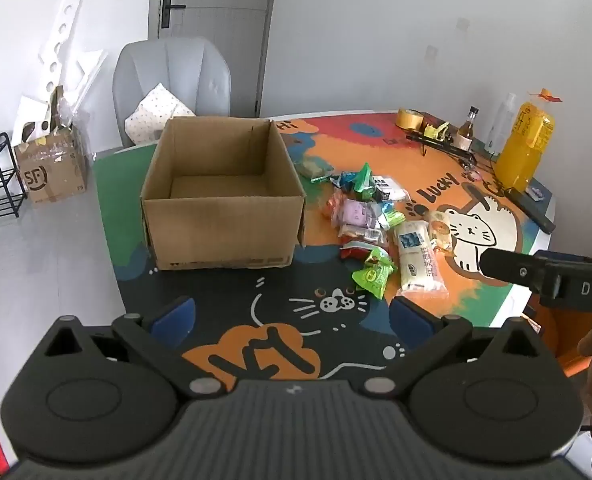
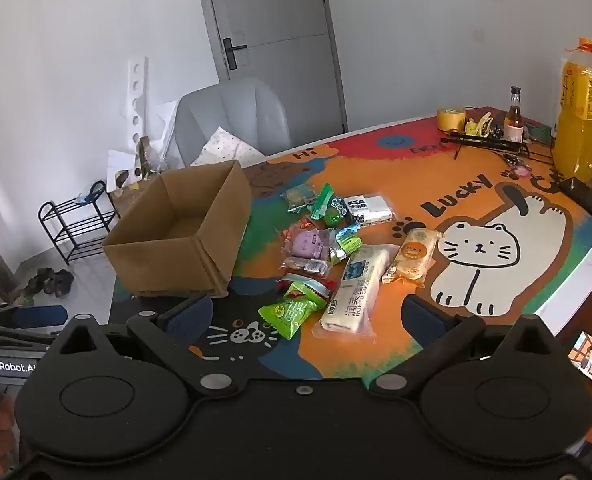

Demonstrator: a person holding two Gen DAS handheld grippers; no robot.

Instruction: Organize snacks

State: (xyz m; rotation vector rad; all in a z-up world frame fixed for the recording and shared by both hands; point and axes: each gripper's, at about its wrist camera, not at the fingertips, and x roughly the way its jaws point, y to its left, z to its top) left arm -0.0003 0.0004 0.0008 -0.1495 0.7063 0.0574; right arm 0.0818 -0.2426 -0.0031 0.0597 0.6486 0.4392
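Observation:
An open, empty cardboard box (image 1: 220, 200) (image 2: 184, 240) stands on the colourful table. To its right lies a loose pile of snack packets: a green packet (image 1: 371, 276) (image 2: 290, 314), a long white cake pack (image 1: 417, 256) (image 2: 357, 288), a purple packet (image 1: 357, 216) (image 2: 307, 244), an orange-label pastry (image 2: 413, 256) and several others. My left gripper (image 1: 292, 320) is open and empty above the table's near edge. My right gripper (image 2: 307, 316) is open and empty, hovering just in front of the green packet and the white pack.
At the table's back right stand an orange drink bottle (image 2: 579, 120), a small brown bottle (image 2: 513, 120), a yellow tape roll (image 2: 451, 118) and a black rack (image 2: 487, 144). A grey chair (image 1: 172, 80) is behind the box. A shoe rack (image 2: 76, 220) stands on the floor.

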